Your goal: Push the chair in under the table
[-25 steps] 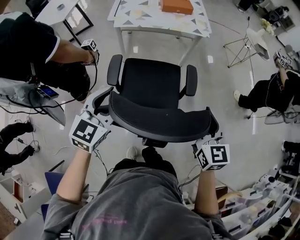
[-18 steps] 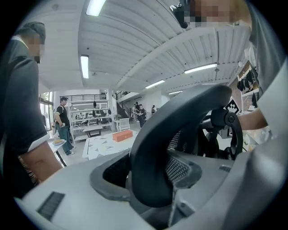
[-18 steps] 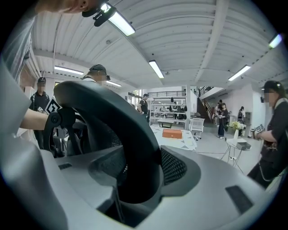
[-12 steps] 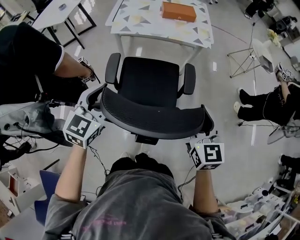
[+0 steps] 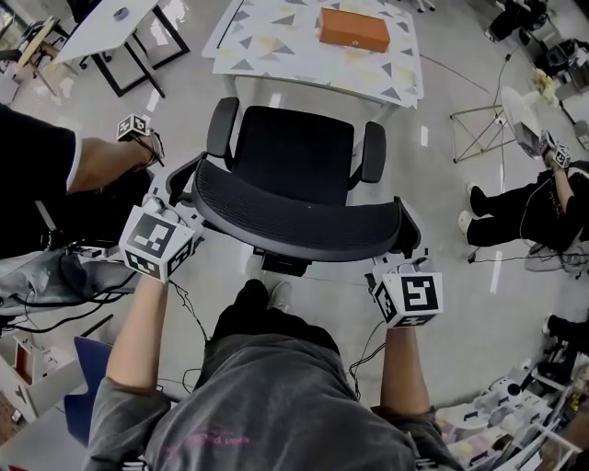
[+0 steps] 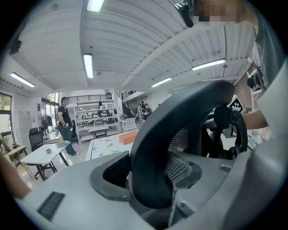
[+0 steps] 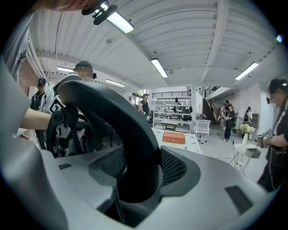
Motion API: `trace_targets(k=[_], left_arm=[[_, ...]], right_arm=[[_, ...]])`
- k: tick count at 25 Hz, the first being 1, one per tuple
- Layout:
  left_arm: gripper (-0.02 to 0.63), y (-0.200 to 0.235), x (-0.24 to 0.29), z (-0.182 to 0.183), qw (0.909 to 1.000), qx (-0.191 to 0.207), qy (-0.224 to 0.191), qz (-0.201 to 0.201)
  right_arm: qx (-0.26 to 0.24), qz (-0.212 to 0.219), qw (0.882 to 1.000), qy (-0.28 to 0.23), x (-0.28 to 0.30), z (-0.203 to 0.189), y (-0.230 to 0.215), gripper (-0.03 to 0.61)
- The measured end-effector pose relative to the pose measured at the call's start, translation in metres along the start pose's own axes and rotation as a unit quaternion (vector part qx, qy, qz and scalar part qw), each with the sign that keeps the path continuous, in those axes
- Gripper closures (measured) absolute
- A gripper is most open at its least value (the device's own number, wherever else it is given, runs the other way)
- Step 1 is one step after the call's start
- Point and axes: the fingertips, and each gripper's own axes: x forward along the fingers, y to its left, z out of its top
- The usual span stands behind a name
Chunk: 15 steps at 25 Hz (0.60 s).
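Observation:
A black mesh office chair [image 5: 294, 156] faces a white table [image 5: 276, 55] with grey and yellow triangles, its seat front close to the table's near edge. An orange box [image 5: 353, 28] lies on the table. My left gripper [image 5: 184, 198] clasps the left end of the curved backrest [image 5: 294, 221]. My right gripper [image 5: 405, 258] clasps its right end. In the left gripper view the backrest rim [image 6: 180, 117] fills the gap of the left gripper [image 6: 150, 179]. The right gripper view shows the rim [image 7: 117, 117] wedged in the right gripper [image 7: 139, 173].
A person in black stands at the left, an arm with a marker cube [image 5: 133, 127] reaching near the chair's left armrest. Another person [image 5: 525, 212] sits at the right. A second white table [image 5: 110, 23] stands top left, a wire stand [image 5: 479, 129] right, clutter lower right.
The chair and both grippers have travelled toward the patterned table, which now lies closer to the seat front. The arm of the person at the left has shifted further left.

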Motion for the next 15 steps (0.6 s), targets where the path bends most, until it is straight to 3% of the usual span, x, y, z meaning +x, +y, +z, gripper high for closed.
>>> trace_targets(k=[15], left_arm=[[0.385,0.059,0.072,0.023,0.9999,0.003,-0.014,-0.008]], right_arm=[[0.003,-0.003,1.0,0.003,0.084,0.021,-0.045,0.353]])
